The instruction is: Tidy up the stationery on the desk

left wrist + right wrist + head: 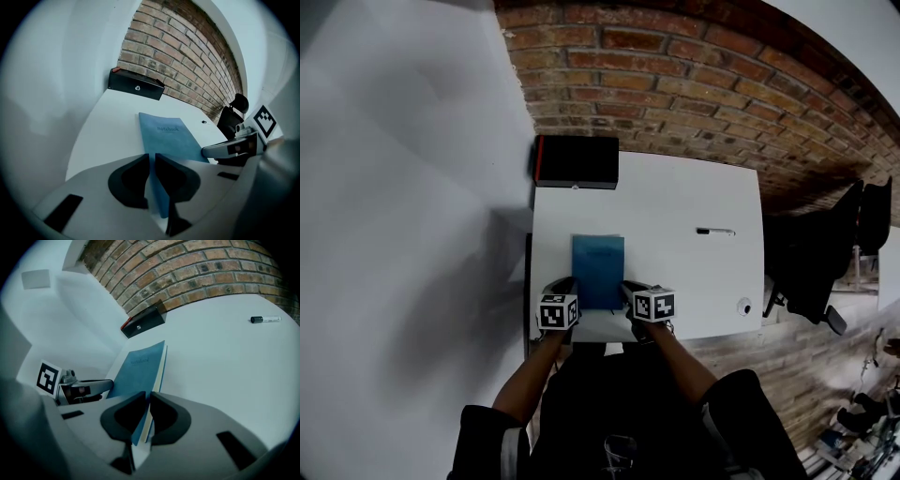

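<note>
Notebook (598, 270), blue-covered, shows in the head view over the white desk (675, 202), reaching straight ahead from the two grippers. The left gripper (566, 285) has its near left corner and the right gripper (631, 289) its near right corner. Beyond the left gripper, at the desk's far edge against the brick wall (694, 75), sits a black box (577, 161). A marker pen (715, 231) lies ahead and to the right of the right gripper, well apart from it.

In the left gripper view, the left gripper (151, 159) has its jaws drawn narrow on the notebook's (171, 133) edge, pads pressing the cover from both sides. The right gripper (213, 150) reaches in from the right at the same near end. The black box (136, 86) stands far ahead.

In the right gripper view, the right gripper (147, 398) is likewise clamped narrow on the notebook (138, 365), whose pale page edges show at its right side. The left gripper (101, 386) sits just to the left. The marker pen (266, 319) lies far ahead to the right and the black box (143, 322) ahead. Whether the notebook's far end rests on the desk (220, 362) cannot be told.
</note>
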A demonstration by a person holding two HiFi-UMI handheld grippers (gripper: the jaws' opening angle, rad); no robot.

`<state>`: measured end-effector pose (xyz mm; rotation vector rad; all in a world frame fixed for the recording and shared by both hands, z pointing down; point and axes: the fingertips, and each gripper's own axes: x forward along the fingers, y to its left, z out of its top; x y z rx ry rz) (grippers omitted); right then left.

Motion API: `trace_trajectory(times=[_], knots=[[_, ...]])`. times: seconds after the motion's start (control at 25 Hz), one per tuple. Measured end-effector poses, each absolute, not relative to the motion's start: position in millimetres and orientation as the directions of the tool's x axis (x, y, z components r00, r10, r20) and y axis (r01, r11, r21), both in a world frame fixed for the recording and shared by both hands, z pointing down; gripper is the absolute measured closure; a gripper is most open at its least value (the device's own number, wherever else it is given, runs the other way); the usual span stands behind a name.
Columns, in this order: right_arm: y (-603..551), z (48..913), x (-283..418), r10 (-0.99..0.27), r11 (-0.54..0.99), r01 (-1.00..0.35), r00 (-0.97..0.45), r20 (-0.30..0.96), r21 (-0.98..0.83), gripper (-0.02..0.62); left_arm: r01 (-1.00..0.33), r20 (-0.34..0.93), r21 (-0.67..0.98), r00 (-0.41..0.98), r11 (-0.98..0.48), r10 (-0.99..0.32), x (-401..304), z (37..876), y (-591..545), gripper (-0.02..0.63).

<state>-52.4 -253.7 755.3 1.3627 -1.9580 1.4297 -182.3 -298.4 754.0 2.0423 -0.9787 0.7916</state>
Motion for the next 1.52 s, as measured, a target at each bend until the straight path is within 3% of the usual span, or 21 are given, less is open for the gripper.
trace_trajectory(times=[0.56,0.76,1.0,1.52], knots=[[-252.1,768.7,-60.2,-0.493,0.015,-0.881,-0.418,0.763,-0.473,0.546,-0.823,0.779,0.289,0.499,-0.489,-0.380,-187.6,762.1,-297.6,0.552],[-254.0,753.9,-46.0,-0.500,0.097,-0.890,-0.430,0.752,-0.445,0.546,-0.863,0.791,0.220,0.431,-0.456,-0.434,-194.4,753.3,-300.7,0.552],[-256.0,732.9,13.5,-0.553,0.148,-0.899,-0.422,0.719,-0.413,0.552,-0.878,0.737,0.214,0.433,-0.428,-0.520,-175.9,726.1,-294.1,0.554],[-259.3,706.9,178.9,-0.655,0.197,-0.959,-0.284,0.701,-0.205,0.572,-0.846,0.724,0.209,0.471,-0.490,-0.505,-88.6,712.8,-271.3,0.554]])
